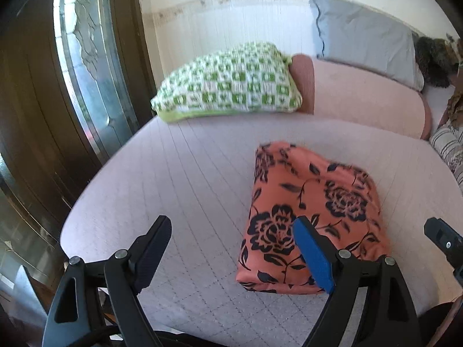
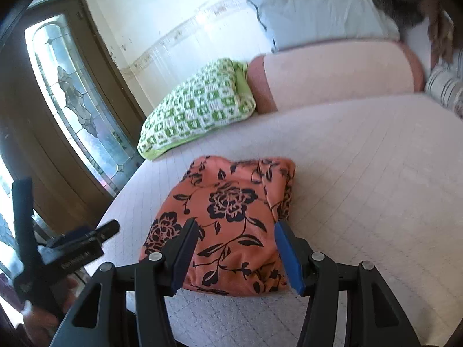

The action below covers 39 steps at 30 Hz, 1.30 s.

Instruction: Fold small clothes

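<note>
An orange garment with black flowers [image 1: 312,211] lies folded into a compact bundle on the pale quilted bed [image 1: 188,179]. My left gripper [image 1: 231,248] is open and empty, just in front of the bundle's left near corner, above the bed. The garment also shows in the right wrist view [image 2: 231,219]. My right gripper [image 2: 235,254] is open and empty, its fingers either side of the bundle's near edge, slightly above it. The left gripper's body [image 2: 75,248] shows at the left of the right wrist view.
A green and white checked pillow [image 1: 231,86] lies at the head of the bed beside a pink bolster [image 1: 361,98] and a grey pillow [image 1: 364,37]. A wooden door with patterned glass [image 1: 86,57] stands left of the bed. Striped fabric [image 1: 448,144] lies at the right.
</note>
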Each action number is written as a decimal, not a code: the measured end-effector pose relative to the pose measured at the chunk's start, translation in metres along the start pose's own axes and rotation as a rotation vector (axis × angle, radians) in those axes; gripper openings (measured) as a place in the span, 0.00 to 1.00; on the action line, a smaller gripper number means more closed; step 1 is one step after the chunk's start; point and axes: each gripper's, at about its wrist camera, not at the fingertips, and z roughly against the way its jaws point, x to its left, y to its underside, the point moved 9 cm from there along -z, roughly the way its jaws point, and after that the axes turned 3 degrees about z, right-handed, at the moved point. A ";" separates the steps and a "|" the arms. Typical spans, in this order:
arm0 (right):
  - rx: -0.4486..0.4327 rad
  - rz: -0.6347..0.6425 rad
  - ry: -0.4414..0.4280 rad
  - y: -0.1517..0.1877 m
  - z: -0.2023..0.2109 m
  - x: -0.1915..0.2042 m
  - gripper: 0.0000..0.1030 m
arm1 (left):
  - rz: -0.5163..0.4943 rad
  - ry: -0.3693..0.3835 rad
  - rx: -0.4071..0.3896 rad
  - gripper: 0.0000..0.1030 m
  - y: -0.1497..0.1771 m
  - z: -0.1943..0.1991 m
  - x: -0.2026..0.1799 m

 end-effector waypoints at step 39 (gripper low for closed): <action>-0.110 0.181 0.110 -0.021 0.089 0.067 0.58 | 0.056 -0.023 -0.164 0.85 -0.027 0.098 0.024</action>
